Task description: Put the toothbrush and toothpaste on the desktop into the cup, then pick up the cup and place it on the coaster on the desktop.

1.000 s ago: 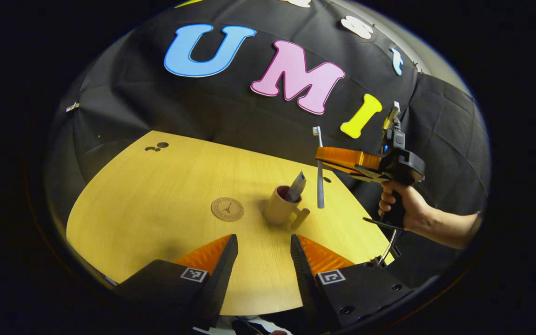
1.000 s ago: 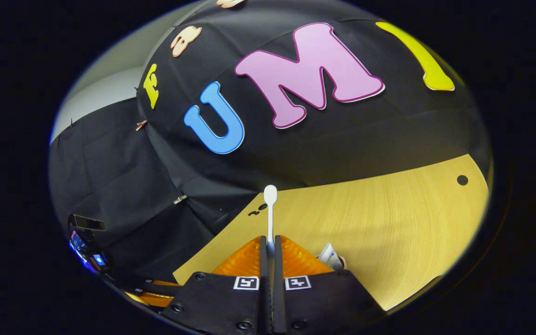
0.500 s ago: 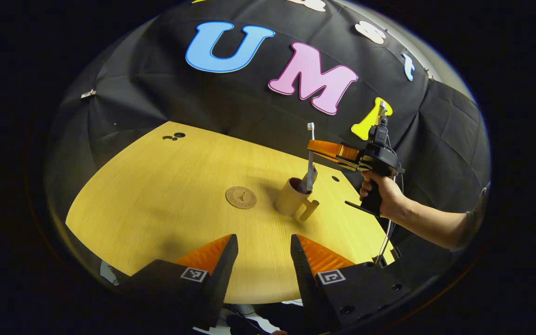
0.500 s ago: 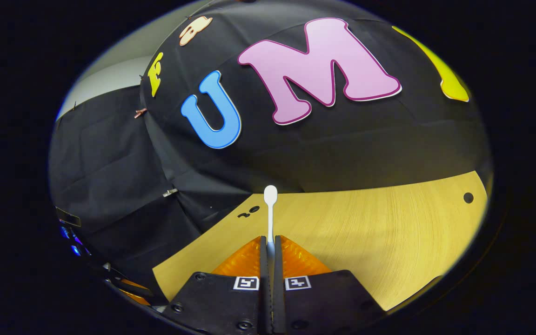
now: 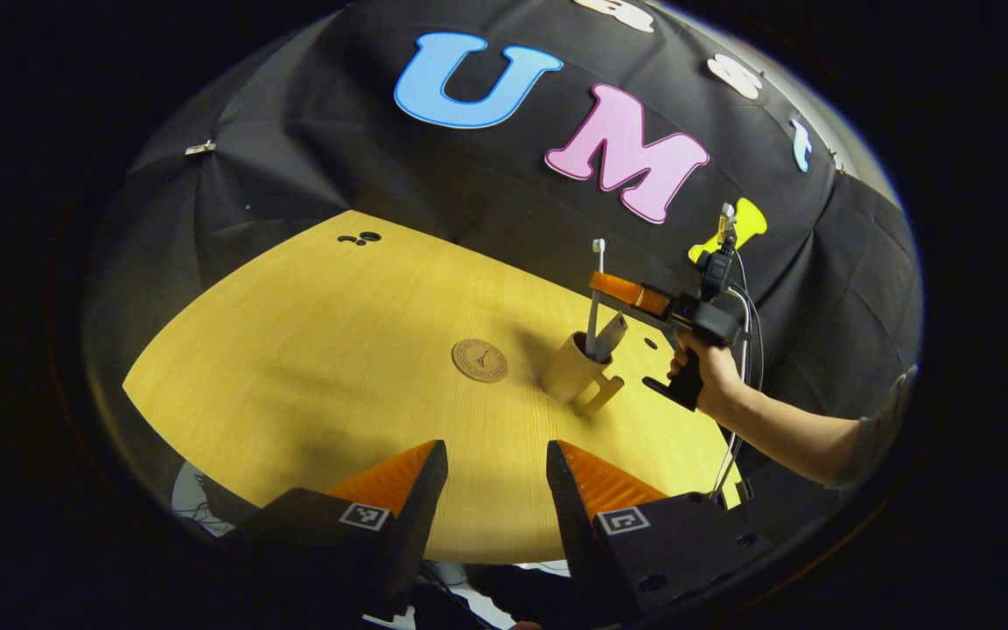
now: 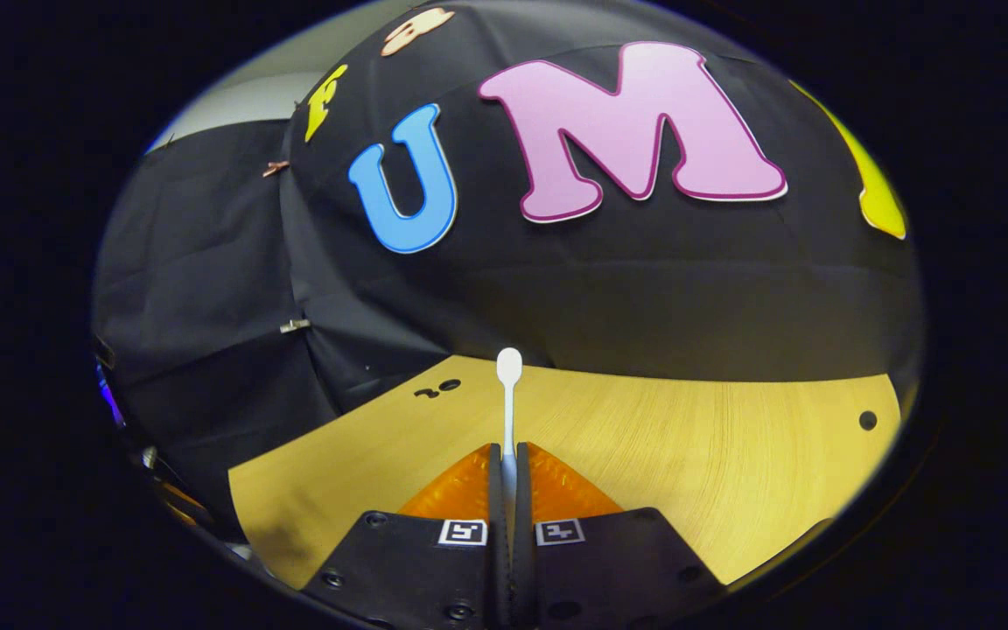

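Paste [image 5: 611,335] is in the cup [image 5: 570,376]. Your R gripper [image 5: 602,285] has its jaws pinching the brush [image 5: 593,302], tip already in the cup. L gripper [image 5: 490,490] idles w/ jaws spread. Left to do: drop brush, move cup to coaster [image 5: 479,360] just beside it on the counter [image 5: 311,350].

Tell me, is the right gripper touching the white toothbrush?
Touching. In the right gripper view, the right gripper is clamped on the white toothbrush from both sides.

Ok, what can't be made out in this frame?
- Toothbrush lower end: left gripper view, hidden inside the cup.
- Toothpaste lower part: same view, behind the cup rim.
- Coaster design: too small.
- Toothbrush handle, right gripper view: hidden between the right gripper fingers.
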{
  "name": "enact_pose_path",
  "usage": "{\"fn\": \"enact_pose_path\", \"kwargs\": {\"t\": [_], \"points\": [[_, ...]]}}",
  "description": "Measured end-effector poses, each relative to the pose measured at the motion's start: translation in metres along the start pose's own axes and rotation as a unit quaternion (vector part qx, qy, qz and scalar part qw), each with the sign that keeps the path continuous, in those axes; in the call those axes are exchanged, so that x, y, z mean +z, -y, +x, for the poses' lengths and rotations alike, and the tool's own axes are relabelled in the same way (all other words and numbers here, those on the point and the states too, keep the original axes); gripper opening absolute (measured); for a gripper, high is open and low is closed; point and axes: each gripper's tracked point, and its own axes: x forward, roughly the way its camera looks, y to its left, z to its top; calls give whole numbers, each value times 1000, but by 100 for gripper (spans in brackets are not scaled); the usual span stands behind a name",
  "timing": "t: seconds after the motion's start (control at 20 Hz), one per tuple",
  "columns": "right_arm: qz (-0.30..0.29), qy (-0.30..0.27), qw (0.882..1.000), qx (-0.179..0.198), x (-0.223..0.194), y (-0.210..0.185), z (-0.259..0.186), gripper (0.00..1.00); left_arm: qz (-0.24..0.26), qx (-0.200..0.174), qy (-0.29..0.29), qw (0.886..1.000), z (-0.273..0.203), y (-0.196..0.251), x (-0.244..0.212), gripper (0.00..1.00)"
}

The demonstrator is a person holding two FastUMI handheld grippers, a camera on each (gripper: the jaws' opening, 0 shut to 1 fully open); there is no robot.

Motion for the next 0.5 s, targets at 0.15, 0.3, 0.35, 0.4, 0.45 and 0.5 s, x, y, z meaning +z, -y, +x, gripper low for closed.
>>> {"fn": "enact_pose_path", "kwargs": {"t": [0.15, 0.3, 0.35, 0.4, 0.45, 0.5], "points": [[-19, -14, 1000, -5, -11, -1, 4, 5, -1, 2, -1, 1000, -4, -2, -1, 71], [-18, -14, 1000, -14, -12, 1, 4, 7, -6, 2, -2, 1000, -3, -3, -1, 71], [-18, -14, 1000, -16, -12, 0, 2, 7, -8, 2, -1, 1000, -2, -3, -1, 71], [-17, -16, 1000, -17, -12, -1, 2, 8, -11, 1, 0, 1000, -3, -3, 0, 71], [-14, -18, 1000, -17, -13, -2, 1, 8, -14, 0, 0, 1000, -3, -3, 0, 71], [-10, -20, 1000, -17, -13, -4, -1, 9, -14, -1, 0, 1000, -3, -2, 0, 71]]}}
